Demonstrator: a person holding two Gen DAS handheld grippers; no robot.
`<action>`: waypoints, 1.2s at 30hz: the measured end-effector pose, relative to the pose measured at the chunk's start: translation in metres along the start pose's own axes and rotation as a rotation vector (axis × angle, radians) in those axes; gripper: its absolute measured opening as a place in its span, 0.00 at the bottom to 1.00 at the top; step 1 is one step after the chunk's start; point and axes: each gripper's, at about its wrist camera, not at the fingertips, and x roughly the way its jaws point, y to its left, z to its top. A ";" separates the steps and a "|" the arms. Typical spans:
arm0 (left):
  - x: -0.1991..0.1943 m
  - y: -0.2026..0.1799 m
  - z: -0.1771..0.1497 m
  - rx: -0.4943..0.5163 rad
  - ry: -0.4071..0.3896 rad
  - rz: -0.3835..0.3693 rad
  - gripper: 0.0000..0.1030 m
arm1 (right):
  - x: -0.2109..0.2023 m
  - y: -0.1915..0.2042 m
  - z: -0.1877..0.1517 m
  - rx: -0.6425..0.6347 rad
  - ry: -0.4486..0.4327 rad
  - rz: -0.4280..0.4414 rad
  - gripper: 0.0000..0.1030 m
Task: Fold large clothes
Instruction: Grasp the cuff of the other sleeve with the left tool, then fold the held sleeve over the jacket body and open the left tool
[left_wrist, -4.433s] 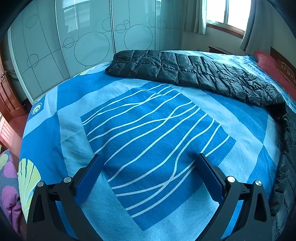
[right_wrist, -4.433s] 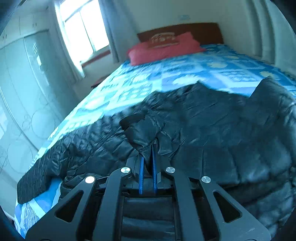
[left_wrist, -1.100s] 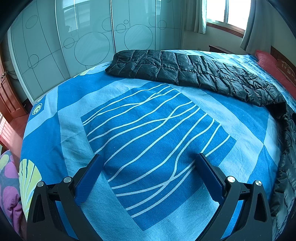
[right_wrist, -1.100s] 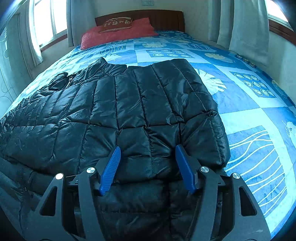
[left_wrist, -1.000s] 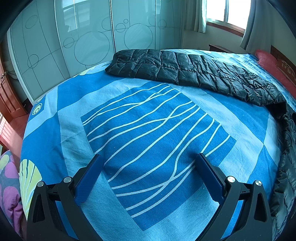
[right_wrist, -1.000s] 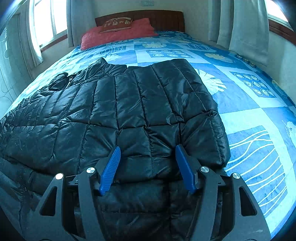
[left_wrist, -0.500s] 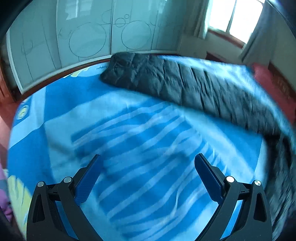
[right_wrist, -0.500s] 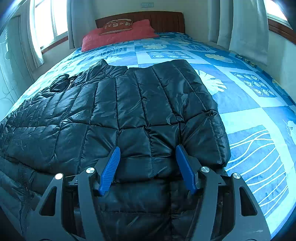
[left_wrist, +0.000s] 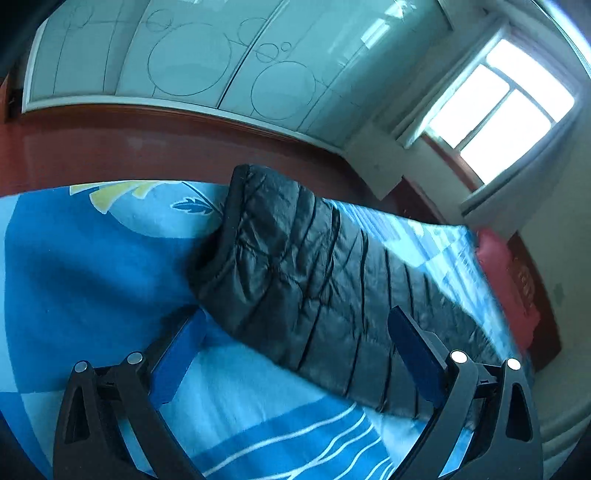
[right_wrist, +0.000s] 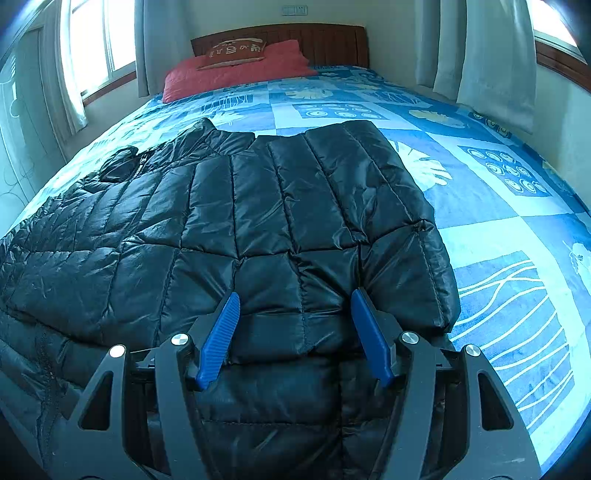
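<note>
The black quilted puffer jacket lies spread on the blue patterned bedspread, its collar toward the red pillow at 12 o'clock in the right wrist view. One side panel is already laid over the body, so I judge the fold to be under way, with the long sleeve not yet brought in.

In the left wrist view that sleeve runs from its cuff at 11 o'clock down to 4 o'clock. My left gripper hovers over its lower edge, fingers wide apart, nothing between them. My right gripper sits low over the jacket's near part, fingers apart, with padded fabric lying between them. I see no pad pressing on it, so I read it as not clamped.

The next move, as I judge it, calls for the left gripper to descend on the sleeve near the cuff, close on one layer only, and carry it across the body.

Limits of view: the left wrist view is tilted and blurred at its right side. The jacket's near hem is hidden under the right gripper. The sleeve's join to the body is cut off.
</note>
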 end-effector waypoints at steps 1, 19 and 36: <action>-0.001 0.001 0.001 -0.017 0.000 -0.008 0.94 | 0.000 0.000 0.000 -0.001 0.000 -0.001 0.61; 0.003 0.008 0.012 -0.083 -0.043 -0.025 0.48 | 0.001 0.001 0.001 -0.001 -0.004 -0.002 0.61; -0.025 -0.075 0.003 0.153 -0.082 -0.138 0.12 | 0.000 0.001 0.000 0.000 -0.007 -0.001 0.61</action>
